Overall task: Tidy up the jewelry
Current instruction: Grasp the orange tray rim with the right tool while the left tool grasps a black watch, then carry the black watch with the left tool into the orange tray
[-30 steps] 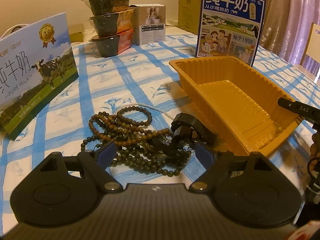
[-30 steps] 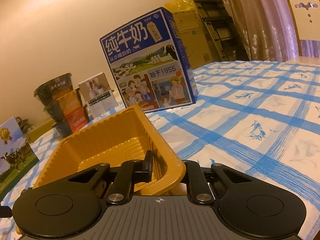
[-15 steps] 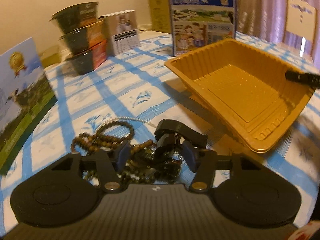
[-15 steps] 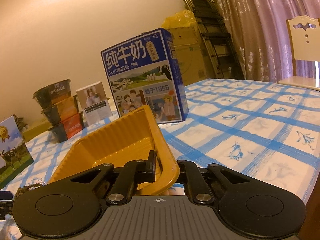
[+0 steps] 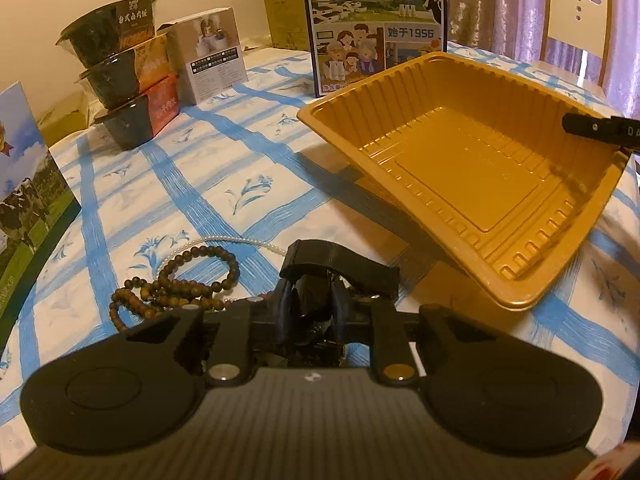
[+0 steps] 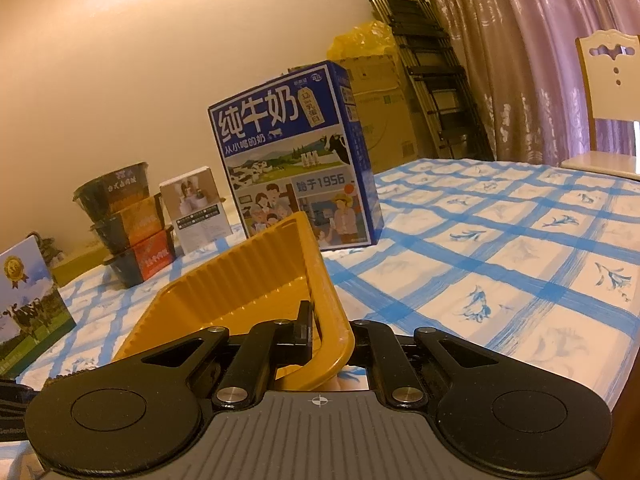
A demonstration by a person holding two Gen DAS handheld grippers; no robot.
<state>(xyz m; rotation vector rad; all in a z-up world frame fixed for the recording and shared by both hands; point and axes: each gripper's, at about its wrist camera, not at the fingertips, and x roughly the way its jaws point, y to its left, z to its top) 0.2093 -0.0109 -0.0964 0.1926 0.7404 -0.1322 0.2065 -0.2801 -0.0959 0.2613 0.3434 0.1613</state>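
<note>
Beads [image 5: 180, 284] lie left of the tray [image 5: 404, 92], milk box [image 5: 376, 20] behind it.

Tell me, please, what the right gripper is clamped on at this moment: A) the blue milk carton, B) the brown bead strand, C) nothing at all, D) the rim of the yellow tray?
D: the right gripper has its fingers pinched on the rim of the yellow tray, which tilts up off the table.
</note>
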